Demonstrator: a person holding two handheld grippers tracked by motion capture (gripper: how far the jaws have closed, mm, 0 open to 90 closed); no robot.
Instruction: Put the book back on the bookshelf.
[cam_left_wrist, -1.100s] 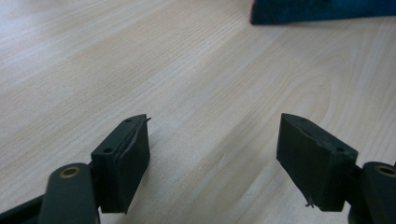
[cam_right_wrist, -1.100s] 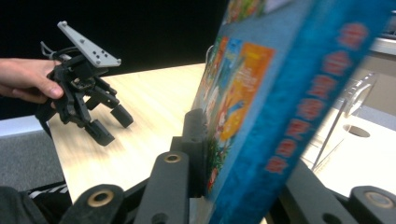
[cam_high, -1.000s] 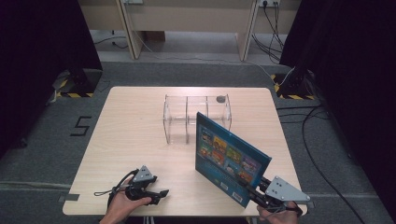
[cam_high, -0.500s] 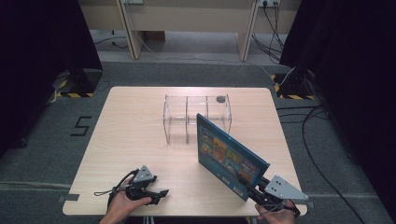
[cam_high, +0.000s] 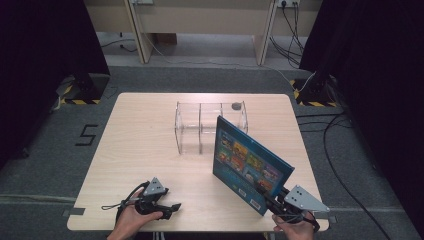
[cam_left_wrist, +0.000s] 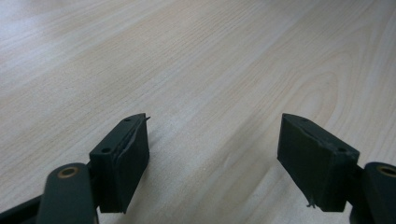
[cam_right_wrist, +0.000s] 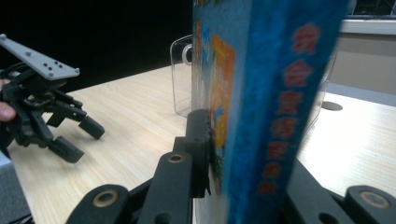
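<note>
A blue picture book (cam_high: 250, 160) stands on edge on the wooden table (cam_high: 150, 140), lifted at the near right. My right gripper (cam_high: 264, 192) is shut on its lower near corner. In the right gripper view the book's spine (cam_right_wrist: 280, 70) sits between the right gripper's (cam_right_wrist: 243, 154) black jaws; they have just been opening a little, with the book still pinched. My left gripper (cam_high: 172, 207) rests at the near left edge, open. Nothing lies between its pads (cam_left_wrist: 126, 163), with bare wood under the left gripper (cam_left_wrist: 215, 158). It also appears as the left gripper (cam_right_wrist: 77, 137) far off.
A clear plastic rack (cam_high: 210, 125) with upright dividers stands mid-table, just beyond the book, also seen as the rack (cam_right_wrist: 182, 79). A small grey disc (cam_high: 235, 105) lies behind it. Cables and dark stands surround the table on the floor.
The book has turned a little with the right gripper, and its top corner sits slightly farther right and nearer the rack. The left gripper has stayed put.
</note>
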